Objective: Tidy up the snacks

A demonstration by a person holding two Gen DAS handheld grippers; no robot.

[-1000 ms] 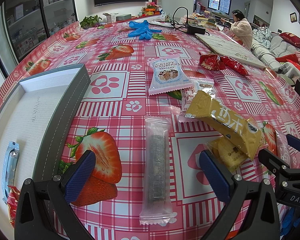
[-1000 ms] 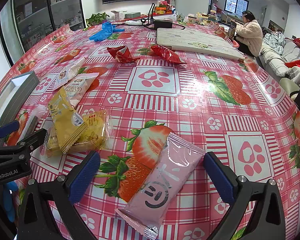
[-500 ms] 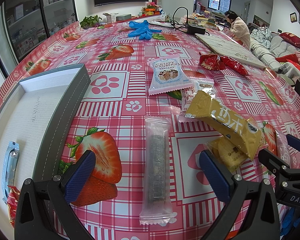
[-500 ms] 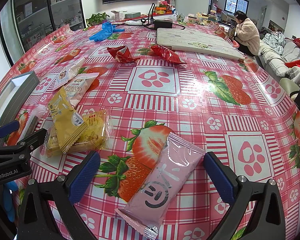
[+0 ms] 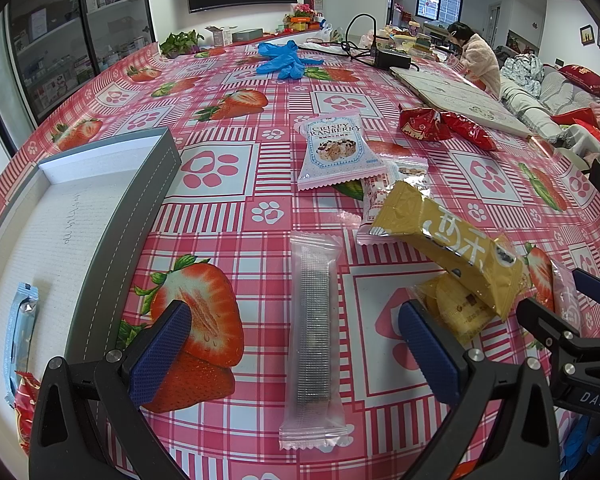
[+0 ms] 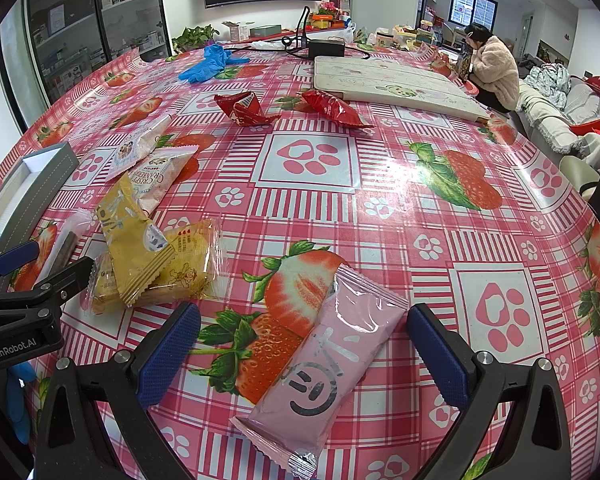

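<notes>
tablecloth (image 6: 380,208): glossy vinyl | clear wrapper (image 5: 314,336): shiny plastic film | tongs pads (image 5: 160,354): knurled blue rubber

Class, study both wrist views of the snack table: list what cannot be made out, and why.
- Tray, left wrist view: its near end is cut off by the frame edge.
- Red packet in the tray: mostly hidden by the gripper body.
- Clear biscuit pack, right wrist view: partly covered by the yellow bar.
- Cabinet shelf contents: too small.

Tablecloth (image 5: 228,184) — pink plaid, strawberries; pink wrapper (image 6: 332,356); grey box (image 5: 132,216).
</notes>
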